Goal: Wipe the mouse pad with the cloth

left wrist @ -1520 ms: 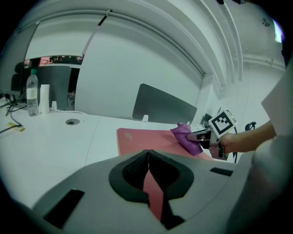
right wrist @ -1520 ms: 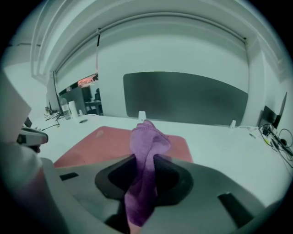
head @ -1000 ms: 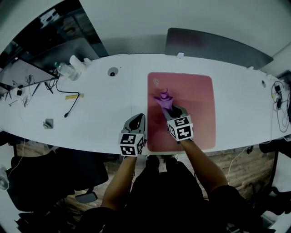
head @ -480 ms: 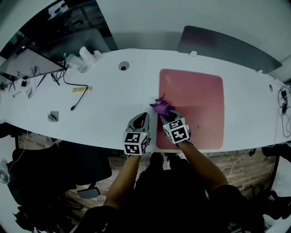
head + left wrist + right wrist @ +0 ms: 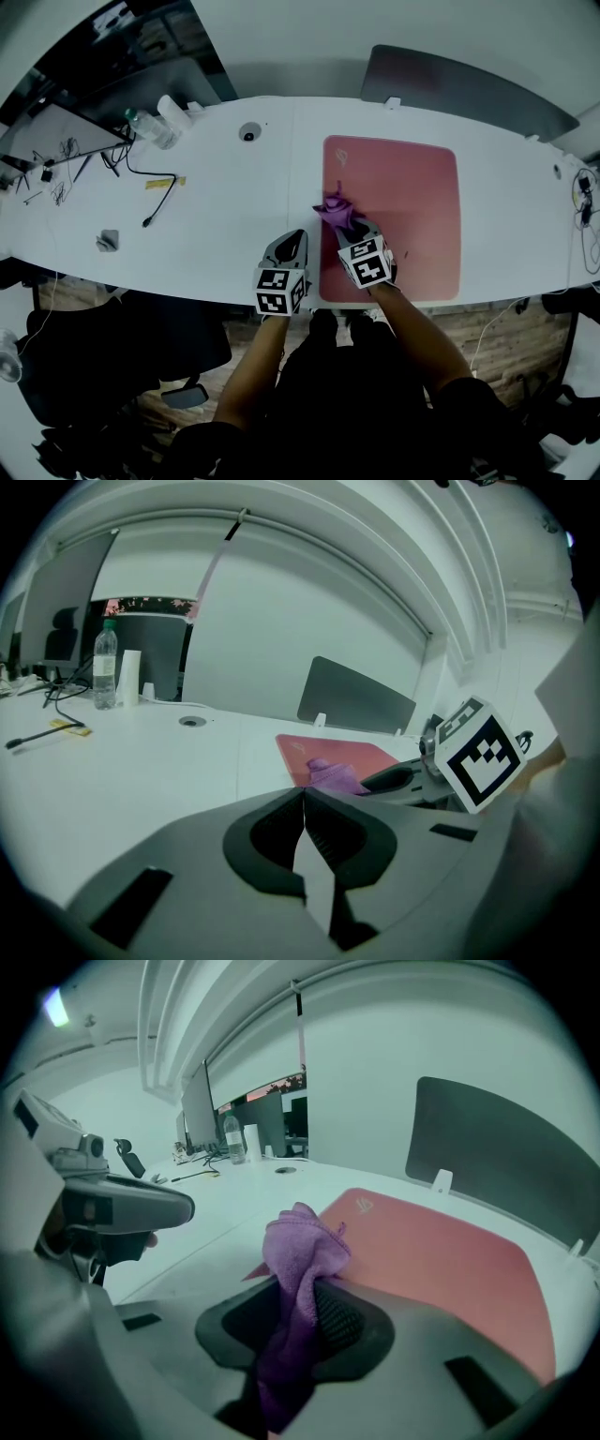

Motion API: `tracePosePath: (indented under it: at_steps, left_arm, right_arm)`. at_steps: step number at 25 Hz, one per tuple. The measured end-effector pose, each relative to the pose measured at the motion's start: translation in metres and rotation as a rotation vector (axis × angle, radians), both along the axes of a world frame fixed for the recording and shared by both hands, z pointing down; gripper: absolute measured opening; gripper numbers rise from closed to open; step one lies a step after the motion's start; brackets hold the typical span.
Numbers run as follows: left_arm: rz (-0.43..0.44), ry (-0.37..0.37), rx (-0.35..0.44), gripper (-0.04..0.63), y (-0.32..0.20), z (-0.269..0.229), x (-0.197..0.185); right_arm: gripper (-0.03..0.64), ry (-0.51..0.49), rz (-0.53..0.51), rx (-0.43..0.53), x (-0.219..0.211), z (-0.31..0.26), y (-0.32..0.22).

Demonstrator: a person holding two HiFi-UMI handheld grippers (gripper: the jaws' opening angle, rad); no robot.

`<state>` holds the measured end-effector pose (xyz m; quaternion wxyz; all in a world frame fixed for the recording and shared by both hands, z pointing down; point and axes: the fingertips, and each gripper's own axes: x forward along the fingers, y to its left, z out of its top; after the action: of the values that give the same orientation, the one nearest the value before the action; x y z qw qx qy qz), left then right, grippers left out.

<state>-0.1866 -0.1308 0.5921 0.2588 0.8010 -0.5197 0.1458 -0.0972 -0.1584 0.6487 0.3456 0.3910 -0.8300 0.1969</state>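
Over the left edge of the pink mouse pad [image 5: 403,216], we grip the bunched purple cloth [image 5: 332,210] in our right gripper [image 5: 343,226], jaws clenched on it. Just left of the pad, on the white desk [image 5: 225,216], our left gripper [image 5: 297,236] keeps its jaws pressed together, empty.

- Head view: above the person, facing steeply down; set well back, taking in the whole white desk [image 5: 225,216], both forearms, the left claw [image 5: 298,236] and the right claw [image 5: 345,225].
- Left gripper view: rides on the left claw, close behind its jaws, low over the desk, facing the far divider panel [image 5: 356,700]; the right claw enters at right.
- Right gripper view: rides on the right claw, close behind its jaws, low over the mouse pad [image 5: 441,1260], facing the same panel; the left claw enters at left.
- Shared by all three: mouse pad, cloth [image 5: 333,208], divider panel, water bottle [image 5: 145,127].
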Motion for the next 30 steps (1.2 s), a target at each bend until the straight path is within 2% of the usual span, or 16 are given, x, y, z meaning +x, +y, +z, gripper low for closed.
tracePosePath:
  at_steps: [11,22,30]
  left_arm:
    - [0.076,-0.020,0.009,0.021,0.008,-0.007,0.043]
    - [0.082,-0.028,0.008,0.021,0.019,-0.010,0.082]
    - [0.109,-0.027,0.010,0.021,0.019,-0.011,0.111]
  right_arm:
    - [0.106,0.053,0.135,0.043,0.084,0.001,-0.014]
    - [0.107,0.099,0.290,0.062,0.193,0.005,-0.025]
    - [0.107,0.130,0.411,0.037,0.267,0.006,-0.021]
